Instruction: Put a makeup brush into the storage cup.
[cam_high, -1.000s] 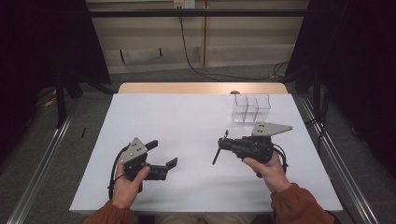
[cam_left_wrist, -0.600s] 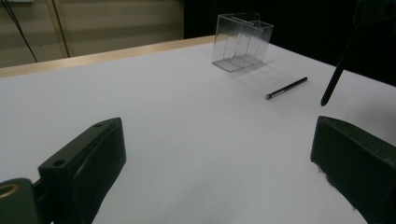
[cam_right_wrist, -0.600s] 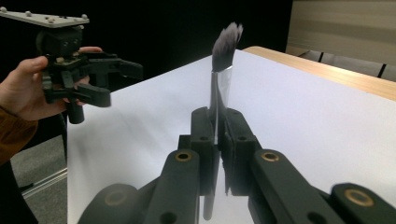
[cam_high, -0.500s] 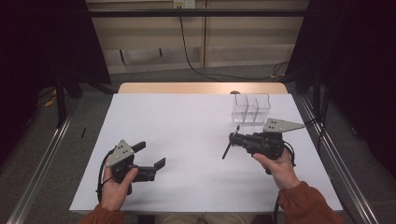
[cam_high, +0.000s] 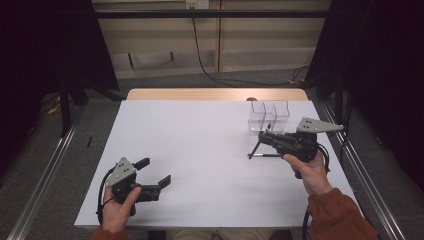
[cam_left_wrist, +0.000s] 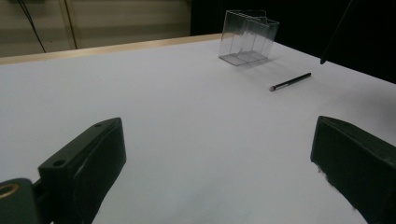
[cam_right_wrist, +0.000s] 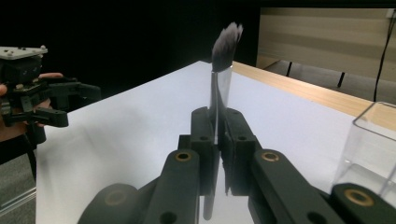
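1. Tabletop (cam_high: 200, 130), qty 1. White sheet over it, wood edge showing at the far side. Carries everything below.

2. Grippers, qty 2, two black jaws each, one per hand, grey three-cornered plate on top of each.
 - Left gripper (cam_high: 156, 171): near-left corner of the tabletop, held low over the sheet. Jaws spread wide, nothing betw. them; left gripper view has bare white sheet in the gap.
 - Right gripper (cam_high: 262, 135): right side, just in front of the container, pointing toward the table's centre. Jaws nearly together, clamped on the held brush.

3. Hands, qty 2. Left hand (cam_high: 117, 210) under its gripper at the near edge. Right hand (cam_high: 307, 170) w/ rust-orange sleeve behind it.

4. Clear container (cam_high: 270, 117), qty 1. Transparent plastic, upright, far-right part of the tabletop. Inner dividers seen; compartment count not clear. Looks empty in the left gripper view (cam_left_wrist: 247, 37).

5. Brushes, qty 2, slim, dark handles.
 - Held brush (cam_right_wrist: 219, 84): pinched at mid-handle by the right jaws. In the right gripper view the grey bristle tuft sticks out past the jaw tips and the handle end runs down betw. them. In the high view (cam_high: 256, 147) it slants down-left from the jaw tips.
 - Loose brush (cam_left_wrist: 289, 81): flat on the tabletop, near the container's front, pale tip toward the centre. High view (cam_high: 267, 155) puts it just below the right gripper; contact w/ the held brush cannot be told.
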